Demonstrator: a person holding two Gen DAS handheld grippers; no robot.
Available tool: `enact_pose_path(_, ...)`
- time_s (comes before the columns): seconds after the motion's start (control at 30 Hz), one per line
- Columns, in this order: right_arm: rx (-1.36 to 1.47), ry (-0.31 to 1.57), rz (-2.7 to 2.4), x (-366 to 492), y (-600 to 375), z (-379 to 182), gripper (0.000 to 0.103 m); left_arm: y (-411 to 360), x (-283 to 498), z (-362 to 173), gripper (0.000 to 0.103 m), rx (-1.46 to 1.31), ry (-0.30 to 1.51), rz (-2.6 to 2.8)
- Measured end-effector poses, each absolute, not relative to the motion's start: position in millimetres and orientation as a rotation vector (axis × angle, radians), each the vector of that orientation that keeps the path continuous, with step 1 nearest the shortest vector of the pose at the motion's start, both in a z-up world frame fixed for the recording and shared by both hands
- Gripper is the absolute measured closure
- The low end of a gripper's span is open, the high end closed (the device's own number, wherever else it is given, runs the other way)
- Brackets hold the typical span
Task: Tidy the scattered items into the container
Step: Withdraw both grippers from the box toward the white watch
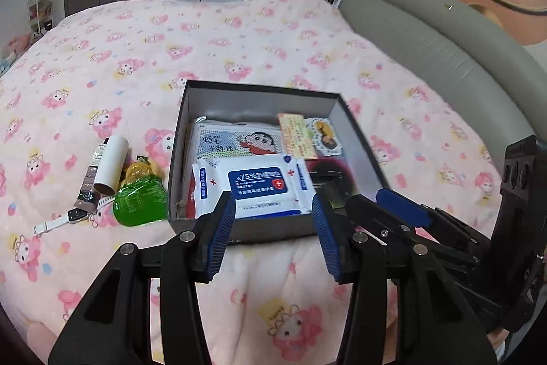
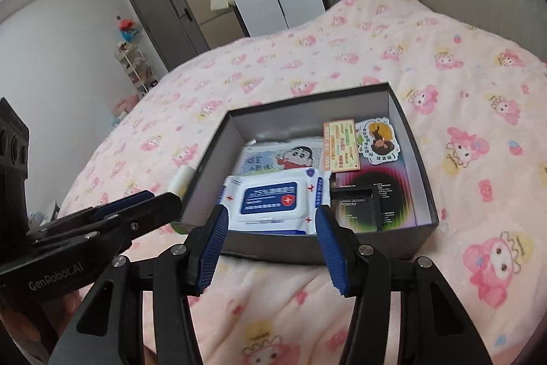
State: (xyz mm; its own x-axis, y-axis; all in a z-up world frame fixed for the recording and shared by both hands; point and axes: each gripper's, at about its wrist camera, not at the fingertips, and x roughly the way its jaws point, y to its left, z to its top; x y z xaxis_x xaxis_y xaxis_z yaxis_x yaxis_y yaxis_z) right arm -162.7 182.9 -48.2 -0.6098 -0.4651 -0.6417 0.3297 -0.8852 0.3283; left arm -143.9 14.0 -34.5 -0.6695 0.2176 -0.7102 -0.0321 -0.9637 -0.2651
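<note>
A grey open box [image 1: 259, 93] [image 2: 415, 139] stands on the pink bed. Inside lie a white and blue wipes pack [image 1: 254, 183] [image 2: 273, 199], a cartoon packet [image 1: 236, 139] [image 2: 283, 156], an orange card [image 1: 296, 134] [image 2: 342, 146], a sticker [image 1: 324, 135] [image 2: 377, 139] and a black screen protector box [image 2: 357, 209]. Left of the box lie a white tube [image 1: 111, 165], a green pouch [image 1: 140, 200], a yellow item [image 1: 138, 170], a brown sachet [image 1: 89, 177] and a white watch [image 1: 68, 218]. My left gripper [image 1: 273, 218] is open and empty before the box's near wall. My right gripper [image 2: 270, 226] is open and empty, also at the near wall.
The pink patterned blanket [image 1: 239, 40] [image 2: 461, 91] covers the bed. A grey padded headboard [image 1: 444, 57] runs along the right. The right gripper shows in the left wrist view [image 1: 403, 211]; the left gripper shows in the right wrist view [image 2: 130, 207]. Wardrobes and a door stand beyond the bed.
</note>
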Motion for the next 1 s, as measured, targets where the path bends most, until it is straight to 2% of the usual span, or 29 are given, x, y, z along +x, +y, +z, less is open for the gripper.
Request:
enact_pose_path(0.3,0.983,-0.22,-2.476,-123,165,-24,0.053,-6,-104,-18,0.056,-1.145,-0.367,2.74)
enact_pose_path(1.0,0.983,-0.02,-2.361,-76,70,-33,0.053,-94,-35,-40,0.056,-1.156,-0.501,2.853)
